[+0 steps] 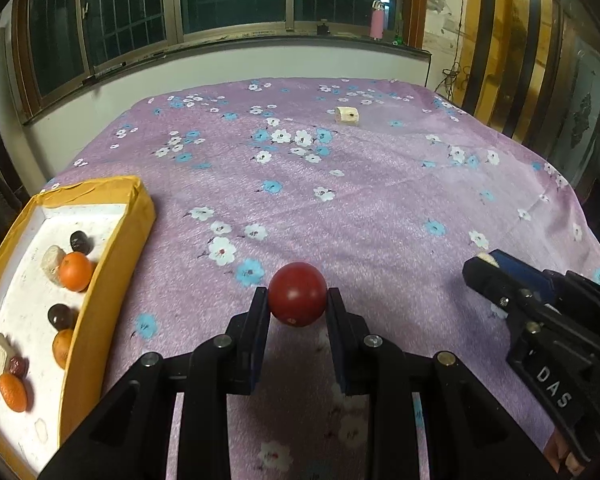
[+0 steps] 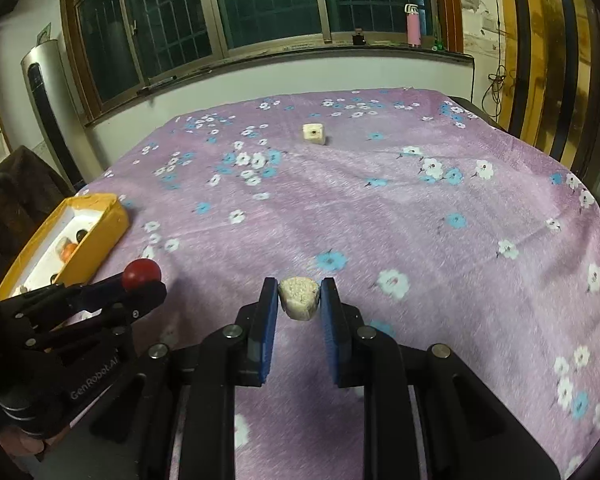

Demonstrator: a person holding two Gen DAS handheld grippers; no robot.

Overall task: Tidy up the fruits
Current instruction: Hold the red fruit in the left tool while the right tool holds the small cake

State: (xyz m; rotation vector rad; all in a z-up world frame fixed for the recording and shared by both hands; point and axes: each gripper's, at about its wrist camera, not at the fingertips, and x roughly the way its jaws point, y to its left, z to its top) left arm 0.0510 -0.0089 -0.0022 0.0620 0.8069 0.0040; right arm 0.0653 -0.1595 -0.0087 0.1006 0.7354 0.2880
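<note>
Holding: left gripper [image 1: 298, 294] has its pads clamped on a red ball [image 1: 297, 294], one pad on each side, the ball lifted above the cloth.
Right gripper: its [image 2: 299, 298] blue pads are closed on a pale chunk [image 2: 299, 297] — rough, cream-coloured, pinched from both sides at the fingertips.
Left view of right gripper: it [image 1: 485, 266] enters from the right edge, the pale chunk just showing at its tip; black body marked "DAS".
Right view of left gripper: it [image 2: 142, 276] sits at the lower left with the red ball at its tip, near the box.
Box: a yellow box [image 1: 118, 248] with a white floor lies at the left edge of the cloth, left of the red ball.
Box contents: three oranges [image 1: 75, 271], two dark round fruits [image 1: 81, 241], a small dark-red fruit [image 1: 18, 366] and several pale chunks like the held one — all lying loose on the white floor.
Cloth: a purple cloth [image 1: 380, 208] printed with white and blue flowers covers the whole surface.
Loose piece: one pale block [image 1: 347, 114] with a dark spot on its face lies on the far part of the cloth, well apart from both grippers and the box.
Sill: a pink bottle [image 1: 377, 20] stands on the window sill behind.
</note>
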